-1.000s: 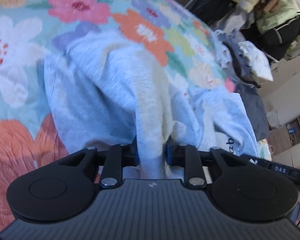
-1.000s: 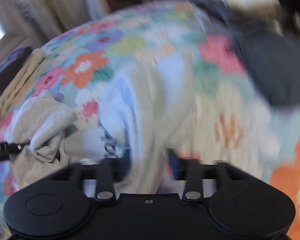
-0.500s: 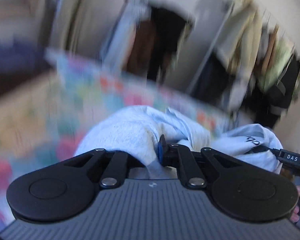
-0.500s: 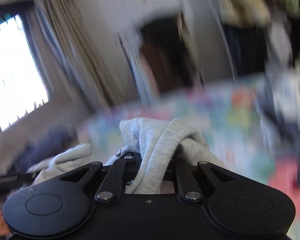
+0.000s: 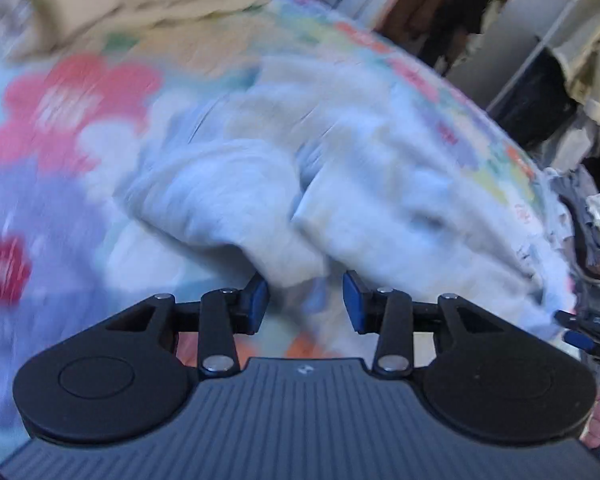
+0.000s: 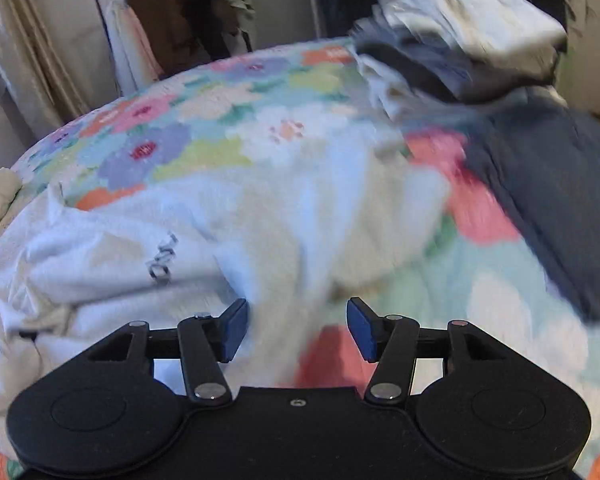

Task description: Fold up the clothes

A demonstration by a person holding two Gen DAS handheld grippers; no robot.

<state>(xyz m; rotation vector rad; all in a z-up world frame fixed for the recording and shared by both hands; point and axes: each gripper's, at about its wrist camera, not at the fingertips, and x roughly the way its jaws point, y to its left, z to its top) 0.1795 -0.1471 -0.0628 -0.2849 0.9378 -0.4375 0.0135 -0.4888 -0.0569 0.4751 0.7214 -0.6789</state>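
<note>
Nearest the left gripper point(image 5: 305, 300), the fingers stand apart after just opening, and a rounded fold of the pale grey sweatshirt point(image 5: 260, 200) droops into the gap without either blue pad pressing on it. The right gripper point(image 6: 296, 328) has also just been opening; its fingers are spread, with a strip of the sweatshirt point(image 6: 236, 232) running down between them, loose and ungripped as far as the blur allows.

The sweatshirt lies crumpled on the flowered bedspread point(image 6: 204, 148), straight ahead of both pairs of fingers. From the right fingers its bulk spreads ahead and to the left, the dark printed lettering point(image 6: 162, 258) on that side. From the left fingers it spreads ahead and to the right. Its long axis seems to run across, from one gripper to the other, so each hand sits close to its own end.

Farther off, right of the right fingers, lies a dark garment point(image 6: 548, 200), and beyond it a pile of clothes point(image 6: 460, 40).
</note>
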